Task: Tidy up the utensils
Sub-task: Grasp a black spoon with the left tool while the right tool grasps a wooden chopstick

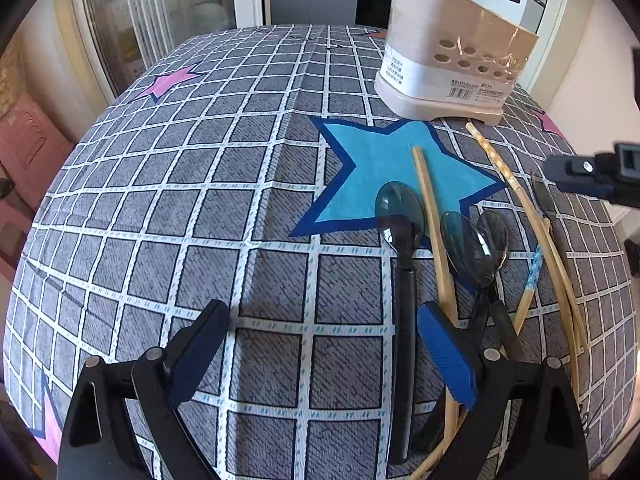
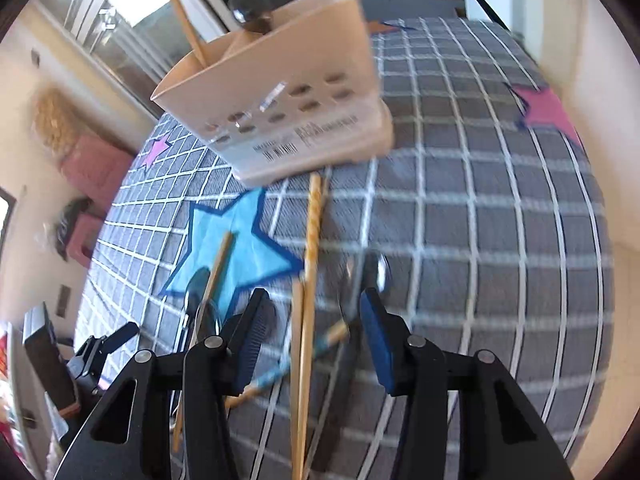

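A beige utensil holder (image 1: pixel 448 60) stands at the far right of the checked tablecloth; it also shows in the right wrist view (image 2: pixel 288 108) with a chopstick (image 2: pixel 184 20) and a spoon inside. Dark spoons (image 1: pixel 400 216) (image 1: pixel 472 248) and several wooden chopsticks (image 1: pixel 436 236) lie in a loose pile on the cloth. My left gripper (image 1: pixel 320 344) is open and empty, low over the cloth, with the pile at its right finger. My right gripper (image 2: pixel 312 320) is open just above chopsticks (image 2: pixel 310 264) that lie between its fingers. A shiny spoon (image 2: pixel 380 272) lies blurred ahead of its right finger.
The table (image 1: pixel 160 200) carries a grey grid cloth with a blue star (image 1: pixel 380 160) and pink stars. Glass doors and a pink cabinet are on the left. The right gripper's finger (image 1: pixel 588 176) shows at the right edge of the left wrist view.
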Available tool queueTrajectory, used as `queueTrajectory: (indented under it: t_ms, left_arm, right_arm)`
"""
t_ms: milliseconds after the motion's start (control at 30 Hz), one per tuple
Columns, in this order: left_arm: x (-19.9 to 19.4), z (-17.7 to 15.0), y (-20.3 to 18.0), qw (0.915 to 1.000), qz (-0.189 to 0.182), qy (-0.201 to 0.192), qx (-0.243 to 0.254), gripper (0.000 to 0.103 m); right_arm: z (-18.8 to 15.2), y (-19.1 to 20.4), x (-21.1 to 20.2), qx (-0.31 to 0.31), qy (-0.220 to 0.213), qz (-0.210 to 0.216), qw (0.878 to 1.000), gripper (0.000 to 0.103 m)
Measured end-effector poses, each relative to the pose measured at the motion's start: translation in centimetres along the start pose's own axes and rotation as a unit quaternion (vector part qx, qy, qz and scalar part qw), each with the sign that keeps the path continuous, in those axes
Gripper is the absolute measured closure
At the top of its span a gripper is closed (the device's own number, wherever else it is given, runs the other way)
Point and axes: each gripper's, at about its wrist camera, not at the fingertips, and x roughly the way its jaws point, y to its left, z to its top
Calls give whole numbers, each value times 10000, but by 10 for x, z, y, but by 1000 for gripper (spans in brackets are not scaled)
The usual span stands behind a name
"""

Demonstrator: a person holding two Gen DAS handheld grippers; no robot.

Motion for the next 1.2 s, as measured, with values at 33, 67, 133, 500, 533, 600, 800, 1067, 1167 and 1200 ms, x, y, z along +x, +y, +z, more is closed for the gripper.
queueTrajectory:
  t_ms: [33, 67, 133, 500, 533, 600, 800, 1067, 1167, 1200]
  left_arm:
    - [1, 2, -2, 10000, 29, 18, 60, 0]
    - [3, 3, -5, 9999, 65, 36, 144, 0]
    - [2, 5, -9, 9997, 14, 46, 228, 0]
    - [9, 26, -22, 9979, -130, 332, 538, 0]
    - [9, 26, -24, 9976, -127, 375, 574, 0]
    - [11, 30, -25, 9970, -142, 481, 597, 0]
    - [14, 41, -30, 9931, -235, 845, 780, 9]
    - [10, 47, -52, 9850, -419, 1226, 1137, 61]
    - [4, 38, -53, 9880, -473, 1016, 1059, 61]
    - [-1, 34, -51, 9903, -532, 887, 928, 61]
  right_arm:
    - [4, 3, 5, -29, 51, -18, 10000, 55]
    - [10, 7, 11, -78, 115, -62, 9999, 56]
    - [16, 12, 22, -163, 229, -228, 9993, 57]
    - [28, 36, 59, -653, 641, -933, 9914, 82]
    - [28, 39, 61, -700, 649, -946, 9909, 87]
    - [28, 41, 65, -670, 655, -883, 9917, 95]
    - [22, 26, 34, -613, 297, -436, 9967, 95]
    - [7, 28, -16, -819, -114, 89, 9965, 95]
    - [0, 29, -26, -841, -181, 182, 9961, 95]
    - [-2, 28, -30, -855, -205, 213, 9959, 95]
